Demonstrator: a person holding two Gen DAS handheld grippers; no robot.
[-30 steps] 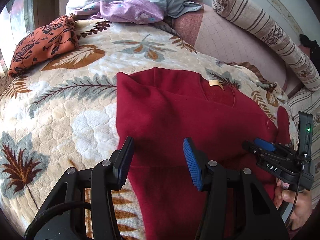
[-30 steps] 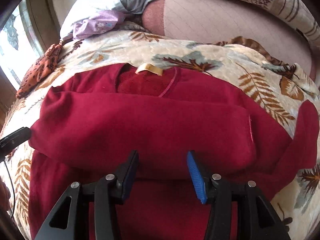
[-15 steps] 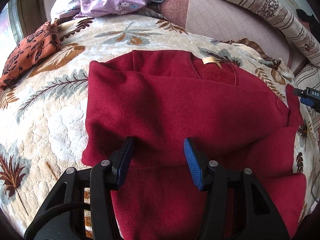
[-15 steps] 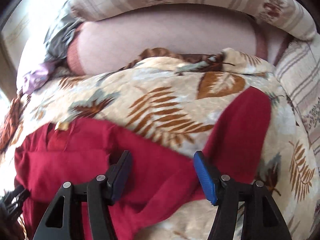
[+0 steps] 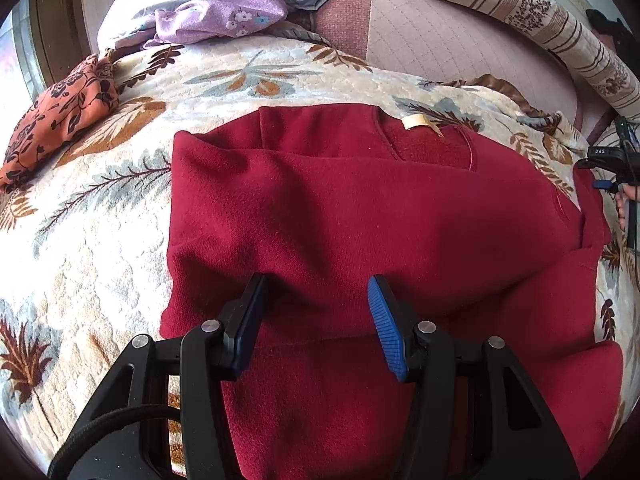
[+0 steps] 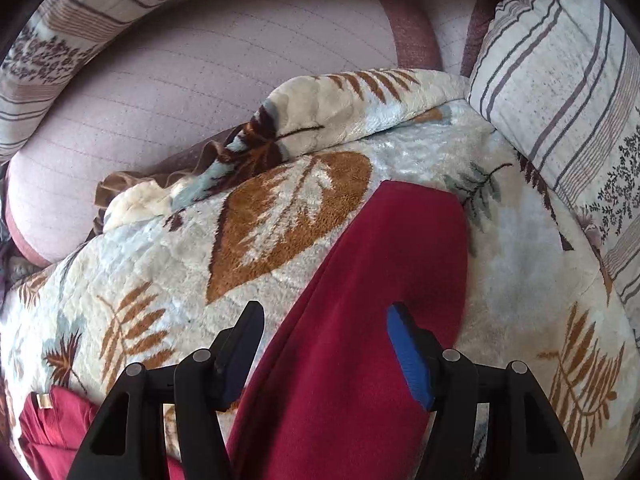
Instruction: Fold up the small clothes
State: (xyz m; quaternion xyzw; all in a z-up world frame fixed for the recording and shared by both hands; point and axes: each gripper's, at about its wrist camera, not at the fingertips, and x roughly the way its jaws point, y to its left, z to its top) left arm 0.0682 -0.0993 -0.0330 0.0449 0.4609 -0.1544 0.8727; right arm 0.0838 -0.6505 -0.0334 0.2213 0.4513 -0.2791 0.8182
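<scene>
A dark red sweater (image 5: 360, 220) lies flat on a leaf-patterned blanket (image 5: 100, 240), its tan neck label (image 5: 418, 122) at the far side. One sleeve is folded across the chest. My left gripper (image 5: 317, 280) hovers open over the sweater's lower body with nothing pinched. The other red sleeve (image 6: 380, 260) stretches out over the blanket. My right gripper (image 6: 325, 307) stands open just above that sleeve, a pad on either side of it and neither pressing. In the left wrist view the right gripper (image 5: 612, 160) shows at the far right edge, held by a hand.
An orange floral cloth (image 5: 60, 112) and a purple flowered cloth (image 5: 224, 16) lie at the blanket's far left. A striped bolster (image 5: 540, 24) runs along the back. A striped pillow (image 6: 560, 80) sits right of the sleeve. Pink quilted mattress (image 6: 200, 80) lies beyond the blanket's rumpled edge.
My right gripper swung from the sweater's body out to the right, over the outstretched sleeve, and its jaws widened. The left gripper drifted a little over the sweater and stayed open.
</scene>
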